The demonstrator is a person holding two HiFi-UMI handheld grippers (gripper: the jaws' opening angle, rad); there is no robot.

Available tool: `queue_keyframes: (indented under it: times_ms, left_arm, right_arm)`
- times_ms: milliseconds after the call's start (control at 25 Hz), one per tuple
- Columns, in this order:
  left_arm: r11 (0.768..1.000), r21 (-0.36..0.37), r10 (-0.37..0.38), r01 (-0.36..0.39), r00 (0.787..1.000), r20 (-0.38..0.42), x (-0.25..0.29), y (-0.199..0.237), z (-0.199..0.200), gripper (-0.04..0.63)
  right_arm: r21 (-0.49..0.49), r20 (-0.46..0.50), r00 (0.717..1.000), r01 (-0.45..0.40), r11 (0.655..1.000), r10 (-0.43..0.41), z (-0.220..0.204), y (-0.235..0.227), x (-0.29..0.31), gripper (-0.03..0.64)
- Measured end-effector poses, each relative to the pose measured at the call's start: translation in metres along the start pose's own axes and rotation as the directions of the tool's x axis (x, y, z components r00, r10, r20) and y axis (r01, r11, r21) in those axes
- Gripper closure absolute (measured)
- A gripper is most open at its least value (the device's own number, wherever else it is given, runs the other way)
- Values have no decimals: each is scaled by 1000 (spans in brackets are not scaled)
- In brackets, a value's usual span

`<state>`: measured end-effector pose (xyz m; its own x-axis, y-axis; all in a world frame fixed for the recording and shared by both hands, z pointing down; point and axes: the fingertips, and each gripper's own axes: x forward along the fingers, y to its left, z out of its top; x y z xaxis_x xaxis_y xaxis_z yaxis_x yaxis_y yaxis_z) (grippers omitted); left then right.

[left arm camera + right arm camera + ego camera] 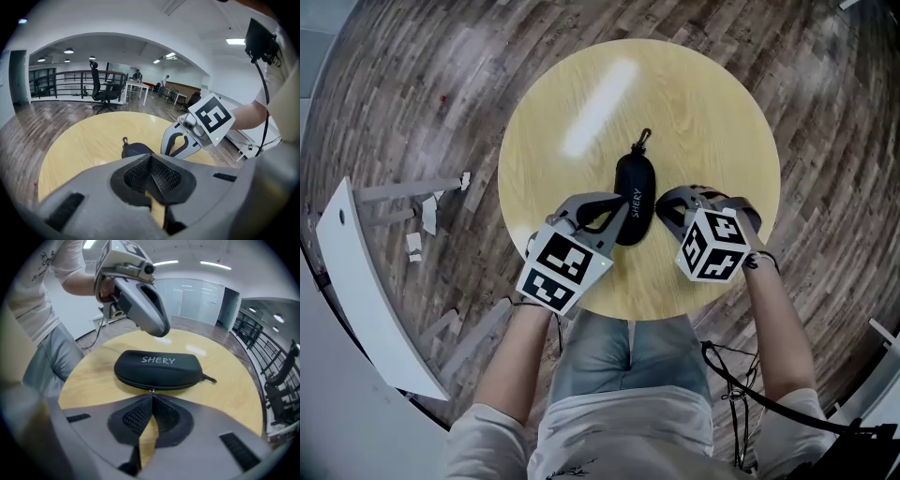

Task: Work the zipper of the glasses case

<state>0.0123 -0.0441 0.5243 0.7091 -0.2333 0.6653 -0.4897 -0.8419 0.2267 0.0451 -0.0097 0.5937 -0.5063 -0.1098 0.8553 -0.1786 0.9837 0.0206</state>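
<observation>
- My right gripper (152, 397) is clenched on the tiny zipper pull (152, 391) of the glasses case (159, 369), which lies mid-table (703, 122).
- My left gripper (150, 160) is closed on nothing beside it.
- Risk: the pull could slip free, or the unpinned case could drag.

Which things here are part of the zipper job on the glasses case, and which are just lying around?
For the job:
- glasses case
- zipper pull, pinched by the right gripper
- left gripper, shut and empty, by the case
- table underneath

Just lying about:
- white board on the floor
- white scraps beside it
- office chair in the background
</observation>
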Motion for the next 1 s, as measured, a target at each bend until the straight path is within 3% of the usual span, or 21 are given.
queue_keyframes:
  times_ms: [160,320,560,1000]
  left_arm:
    - [994,108,-25,31,998,-64,36,5,23,592]
    - [984,167,-32,59,986,-164,62,5,15,592]
    - [992,120,-25,33,997,-68,58,7,15,592]
    - [994,108,-9,11,1000,-22,55,10,19,592]
  right_arm:
    - [-61,-51,999,2,998,-5,-12,-25,-7,617]
    - [-77,-62,998,-34,996,29,-15,-28,-4,617]
    - [13,-19,998,-54,998,54,-15,-14,-10,617]
    - [267,68,996,31,963,-51,-1,40,-7,617]
